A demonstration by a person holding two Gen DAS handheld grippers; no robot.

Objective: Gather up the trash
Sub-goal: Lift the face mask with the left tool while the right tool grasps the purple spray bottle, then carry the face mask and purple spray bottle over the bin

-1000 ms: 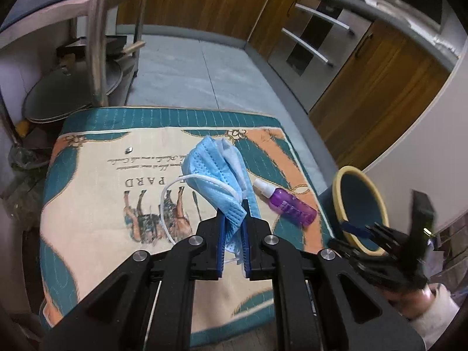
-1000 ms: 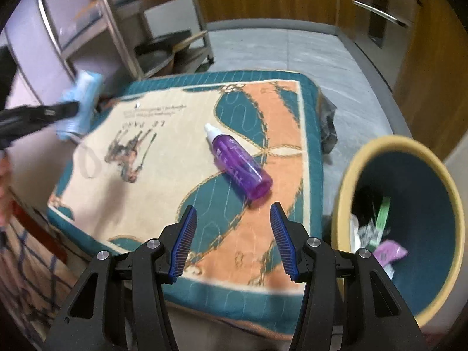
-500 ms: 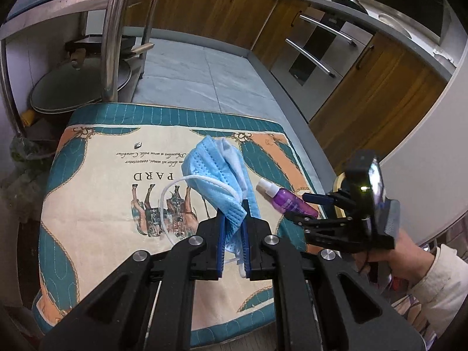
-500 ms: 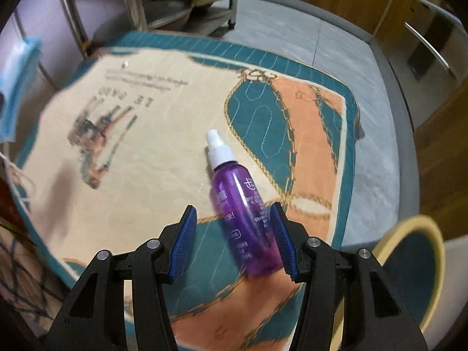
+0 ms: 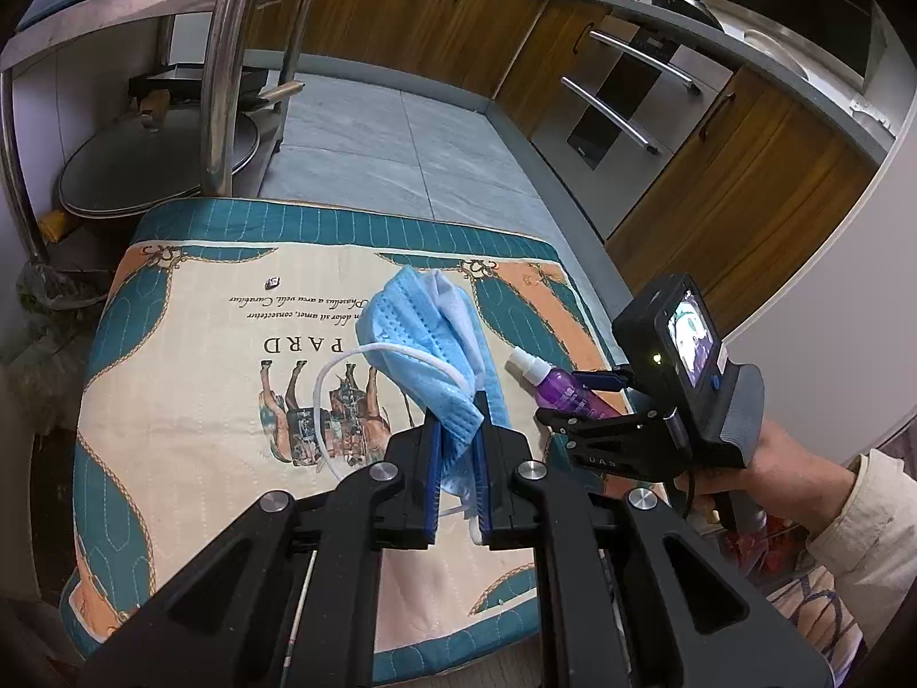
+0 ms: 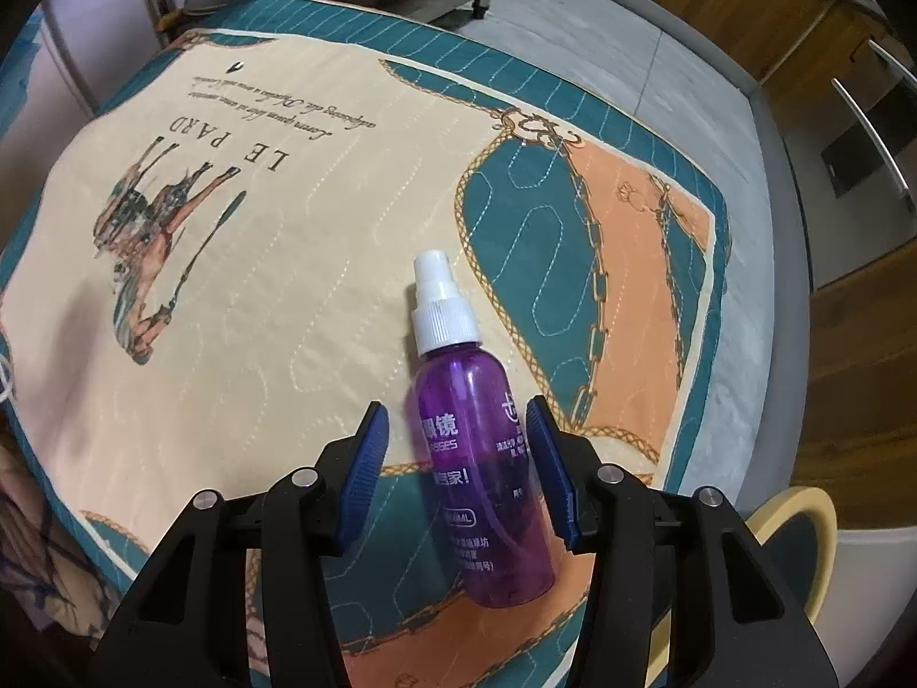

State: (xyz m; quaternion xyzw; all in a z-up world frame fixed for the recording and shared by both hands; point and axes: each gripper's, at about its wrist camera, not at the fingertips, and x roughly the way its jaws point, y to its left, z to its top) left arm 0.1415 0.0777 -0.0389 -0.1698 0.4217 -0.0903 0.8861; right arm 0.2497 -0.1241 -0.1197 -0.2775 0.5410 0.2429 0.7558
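Ok: purple spray bottle (image 6: 480, 458), white cap, lies btwn right gripper (image 6: 461, 464) jaws, just been closing, not yet touching; left gripper (image 5: 458, 473) clamped on blue mask (image 5: 427, 352).

My surroundings: grey tiled floor (image 5: 401, 149), brown wooden cabinets (image 5: 739, 183) with steel handles, metal shelving rack (image 5: 223, 69), teal-bordered quilted cushion (image 5: 189, 355).

The right gripper (image 6: 458, 458) has swung from beside the yellow-rimmed bin (image 6: 802, 539) at 4 o'clock to straddle the purple spray bottle (image 6: 475, 447) lying on the quilted mat (image 6: 286, 229); its jaws have just been closing, bottle between, pads not yet pressing.
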